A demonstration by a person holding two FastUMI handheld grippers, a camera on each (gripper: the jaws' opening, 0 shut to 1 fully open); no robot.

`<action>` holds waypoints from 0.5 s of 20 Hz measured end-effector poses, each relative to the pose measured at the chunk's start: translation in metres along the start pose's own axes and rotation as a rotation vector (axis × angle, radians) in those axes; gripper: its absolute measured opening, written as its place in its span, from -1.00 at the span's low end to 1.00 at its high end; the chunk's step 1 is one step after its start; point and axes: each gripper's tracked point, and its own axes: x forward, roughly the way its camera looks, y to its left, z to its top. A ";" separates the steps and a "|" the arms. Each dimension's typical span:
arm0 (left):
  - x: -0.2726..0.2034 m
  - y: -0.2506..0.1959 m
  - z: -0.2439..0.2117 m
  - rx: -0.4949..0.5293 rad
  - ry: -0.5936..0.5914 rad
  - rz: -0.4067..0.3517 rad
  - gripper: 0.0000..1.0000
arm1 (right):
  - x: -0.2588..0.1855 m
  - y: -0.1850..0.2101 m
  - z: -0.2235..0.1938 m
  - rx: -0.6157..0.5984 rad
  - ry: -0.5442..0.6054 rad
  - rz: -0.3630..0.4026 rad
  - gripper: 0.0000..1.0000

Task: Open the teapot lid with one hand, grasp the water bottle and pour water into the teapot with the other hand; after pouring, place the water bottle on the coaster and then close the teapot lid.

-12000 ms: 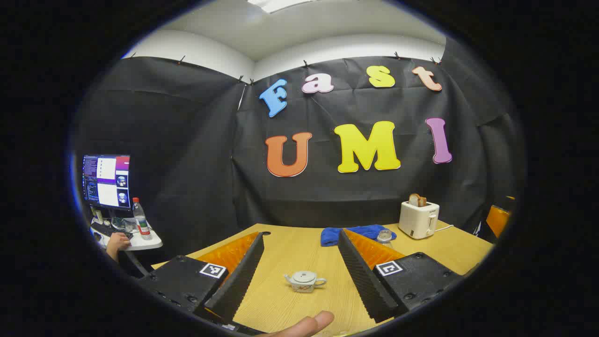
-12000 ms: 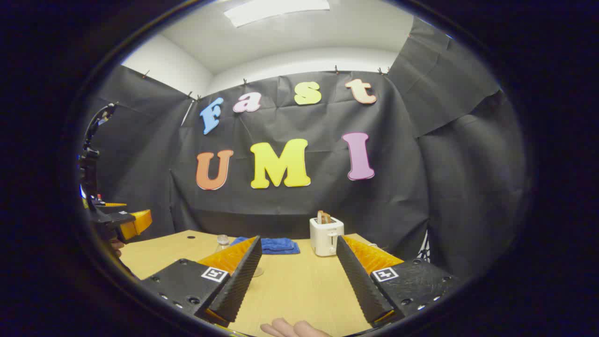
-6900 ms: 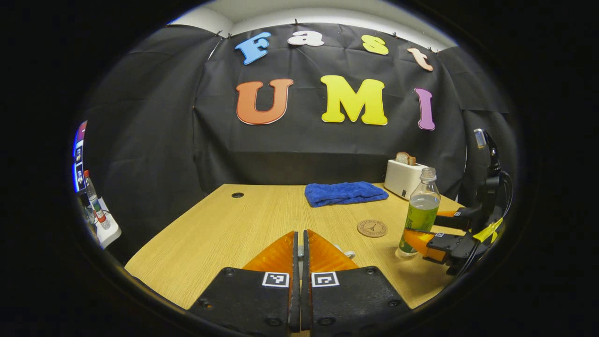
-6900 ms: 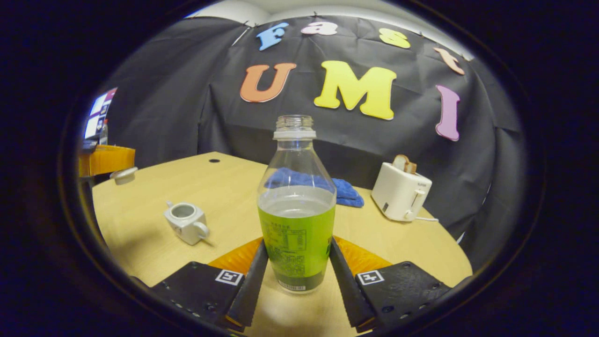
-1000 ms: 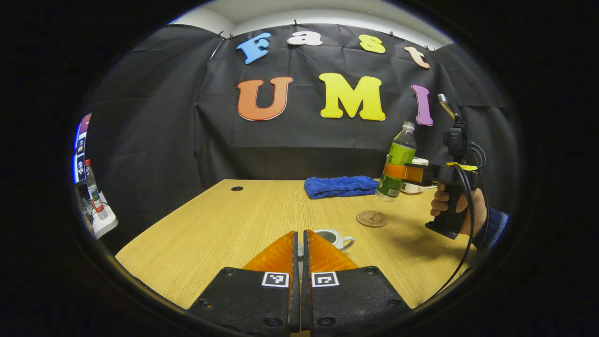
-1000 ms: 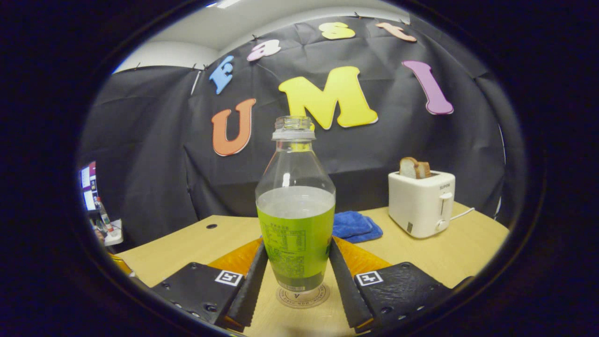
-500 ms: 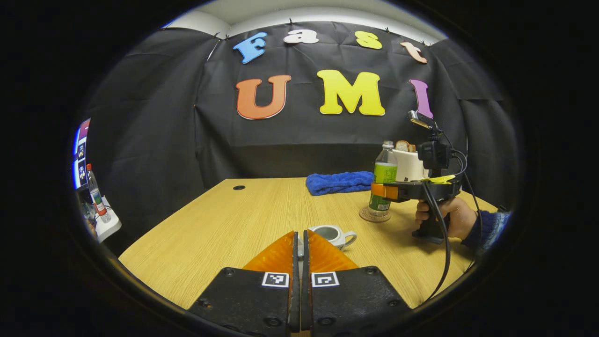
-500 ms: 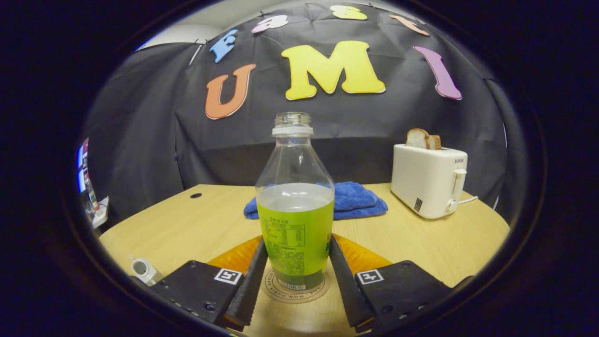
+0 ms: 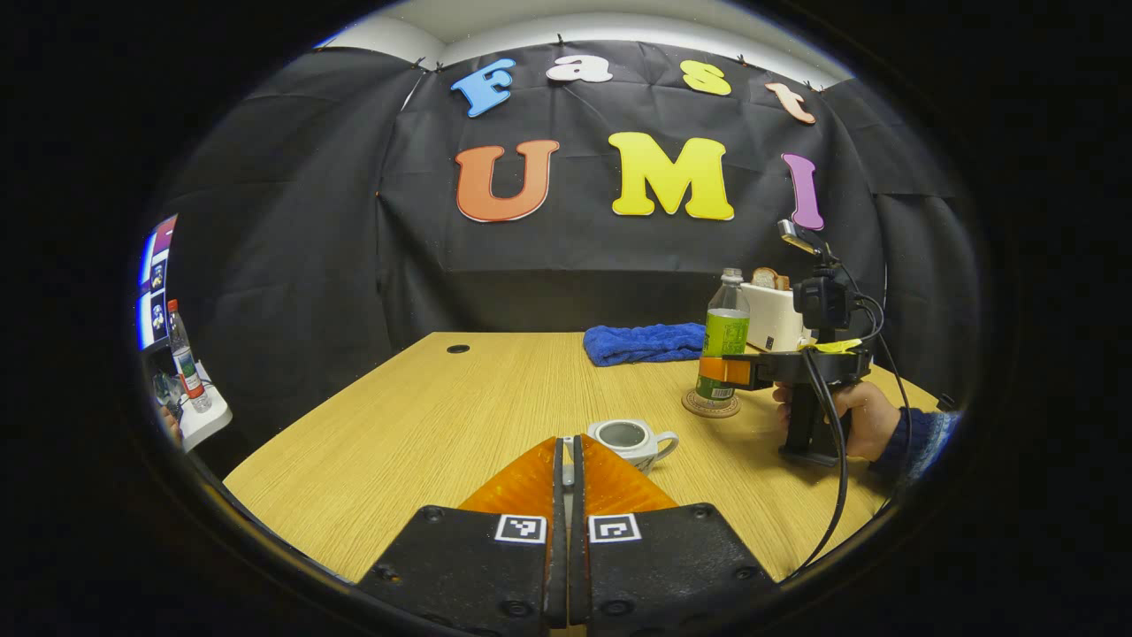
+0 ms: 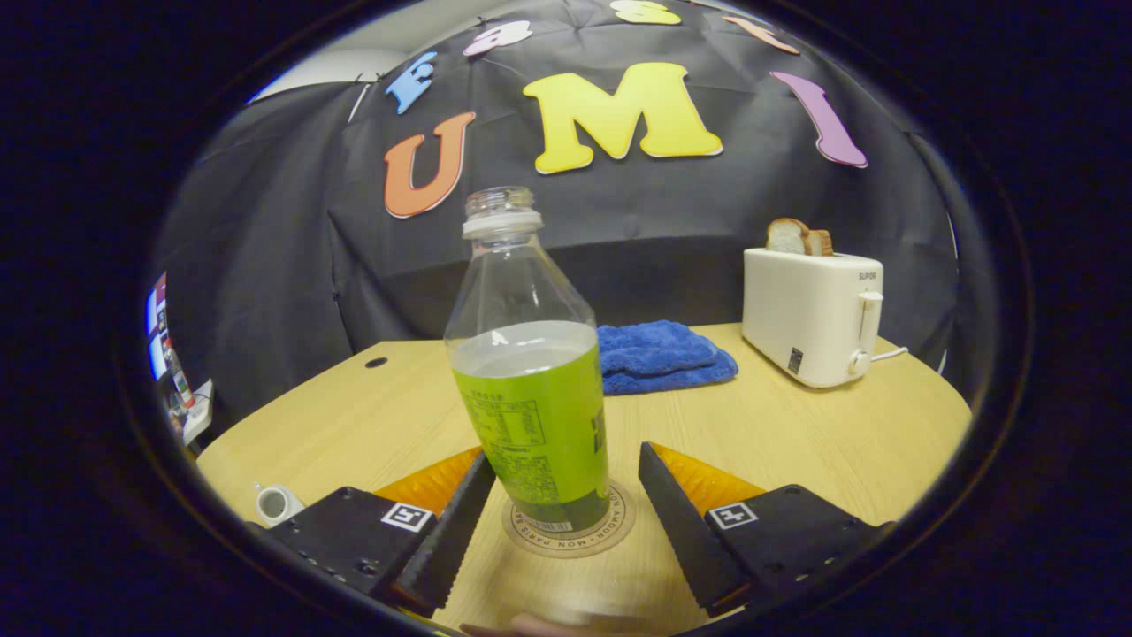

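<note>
My right gripper (image 10: 562,531) stands open around the bottle (image 10: 531,398), set on the coaster (image 10: 569,531) at frame bottom. Left gripper (image 9: 567,460), clenched on the lid, must next cover the teapot (image 9: 630,440).

Toaster (image 10: 814,314) front reads "SUPOR"; coaster (image 10: 570,529) lettering too small

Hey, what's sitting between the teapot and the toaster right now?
In the left gripper view, the bottle on its coaster stands between the teapot and the toaster.
</note>
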 end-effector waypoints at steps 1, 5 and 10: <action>0.002 -0.001 0.002 -0.003 -0.001 -0.006 -0.92 | -0.007 -0.002 -0.002 0.012 0.002 -0.003 0.95; 0.014 -0.011 0.010 -0.009 -0.007 -0.028 -0.92 | -0.041 -0.017 -0.009 -0.027 -0.010 -0.042 0.94; 0.041 -0.025 0.021 -0.017 -0.011 -0.052 -0.93 | -0.094 -0.026 -0.015 -0.058 -0.054 -0.029 0.94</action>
